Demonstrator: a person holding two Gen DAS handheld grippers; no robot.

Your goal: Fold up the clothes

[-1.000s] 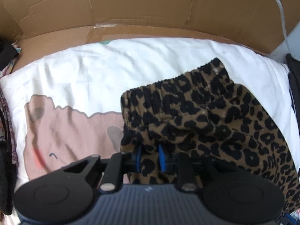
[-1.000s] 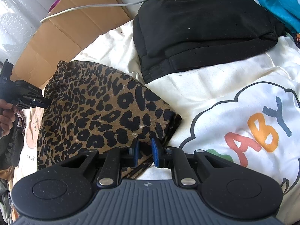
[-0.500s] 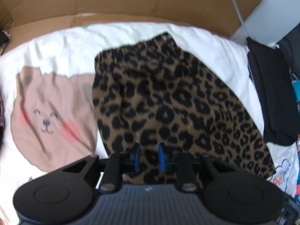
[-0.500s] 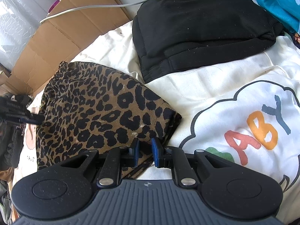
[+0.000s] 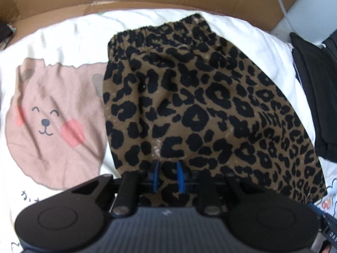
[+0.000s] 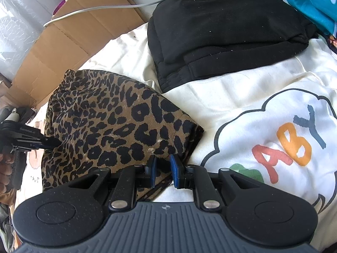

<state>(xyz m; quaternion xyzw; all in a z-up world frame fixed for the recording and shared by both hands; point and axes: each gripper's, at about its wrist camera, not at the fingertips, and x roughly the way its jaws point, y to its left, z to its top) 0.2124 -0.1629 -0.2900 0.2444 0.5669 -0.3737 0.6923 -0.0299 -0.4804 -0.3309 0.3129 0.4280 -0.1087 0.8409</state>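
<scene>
Your left tool [image 5: 167,176] pinches the near edge of the leopard-print skirt [image 5: 200,109], its blue pads nearly closed on the cloth. Your right tool [image 6: 163,169] grips the skirt's corner the same way. The skirt lies on the white blanket [image 6: 242,105], with the black garment [image 6: 221,27] at one o'clock in the right view.

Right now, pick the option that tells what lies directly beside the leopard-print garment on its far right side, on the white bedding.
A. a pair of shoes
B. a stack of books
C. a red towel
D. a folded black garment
D: in the right wrist view a folded black garment lies on the white bedding just past the leopard-print garment; no towel, shoes or books show.
</scene>
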